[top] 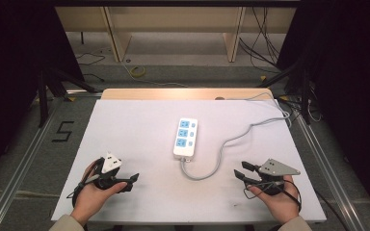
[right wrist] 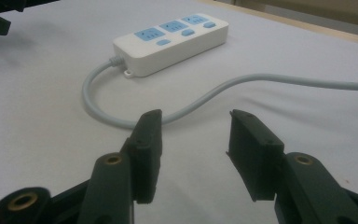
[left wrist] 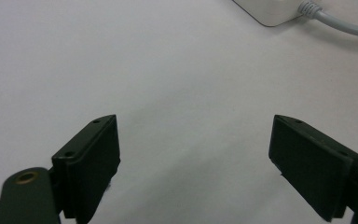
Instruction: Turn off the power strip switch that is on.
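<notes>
Fingers of the left gripper stand wide apart with nothing between them, bare white table cover showing in the gap in the left gripper view; those of the right gripper are likewise spread wide and grip nothing, their dark pads hanging just above the cover in the right gripper view. Both tools sit near the table's front edge, the left one toward the front left corner and the right one toward the front right corner, well apart from each other; each is held in a hand, the left hand and the right hand coming in over the front edge. Jaws of both point inward, toward the middle of the table.

Between them, around the table's centre and a little farther back, lies the white power strip, flat on the cover with its long side running front to back; it carries three blue socket faces in a row, with small blue buttons beside them in the right gripper view. Its grey cable leaves the end facing the front edge, loops round toward the right, then snakes away toward the back right corner and over the table's edge there. In the right gripper view the cable's loop passes just beyond the open jaws, not touching them; in the left gripper view a corner of the strip and the cable's start lie well ahead of the jaws.
</notes>
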Available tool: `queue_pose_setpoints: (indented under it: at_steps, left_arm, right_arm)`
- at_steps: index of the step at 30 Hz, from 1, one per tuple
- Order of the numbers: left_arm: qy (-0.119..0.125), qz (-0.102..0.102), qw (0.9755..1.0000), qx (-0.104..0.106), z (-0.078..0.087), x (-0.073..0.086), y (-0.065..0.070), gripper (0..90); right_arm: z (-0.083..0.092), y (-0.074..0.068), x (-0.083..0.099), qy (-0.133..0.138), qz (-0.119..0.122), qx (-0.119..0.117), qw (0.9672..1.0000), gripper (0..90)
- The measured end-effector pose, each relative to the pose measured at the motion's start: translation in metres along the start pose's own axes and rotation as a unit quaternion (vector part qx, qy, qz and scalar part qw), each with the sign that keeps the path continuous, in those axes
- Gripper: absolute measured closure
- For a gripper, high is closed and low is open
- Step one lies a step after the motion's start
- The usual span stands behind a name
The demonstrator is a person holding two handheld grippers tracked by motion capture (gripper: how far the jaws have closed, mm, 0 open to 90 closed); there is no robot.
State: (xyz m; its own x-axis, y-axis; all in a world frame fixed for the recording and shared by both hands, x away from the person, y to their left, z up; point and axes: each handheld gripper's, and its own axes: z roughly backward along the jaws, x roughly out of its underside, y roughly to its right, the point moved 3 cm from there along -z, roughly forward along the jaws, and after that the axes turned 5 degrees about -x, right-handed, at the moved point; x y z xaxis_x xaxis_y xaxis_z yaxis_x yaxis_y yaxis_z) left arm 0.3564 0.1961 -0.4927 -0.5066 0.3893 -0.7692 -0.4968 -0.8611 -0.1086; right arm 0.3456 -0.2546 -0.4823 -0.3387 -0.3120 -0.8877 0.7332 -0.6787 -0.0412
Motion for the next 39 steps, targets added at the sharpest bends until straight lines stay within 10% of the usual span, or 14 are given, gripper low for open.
queue_pose_setpoints:
  at_steps: [8, 16, 39]
  left_arm:
    - [0.002, 0.002, 1.0, -0.001, 0.0, 0.0, 0.0, 16.2]
    - [0.003, 0.001, 1.0, -0.003, 0.001, 0.0, -0.002, 16.4]
    - [0.003, 0.005, 1.0, -0.006, -0.001, 0.0, -0.002, 17.1]
  right_arm:
    - [0.0, -0.001, -0.001, 0.002, 0.0, 0.003, 1.0, 54.7]
    - [0.002, -0.001, -0.007, -0.014, 0.01, 0.016, 0.9997, 88.3]
    - [-0.002, -0.001, -0.021, -0.027, 0.019, 0.019, 0.9993, 90.0]
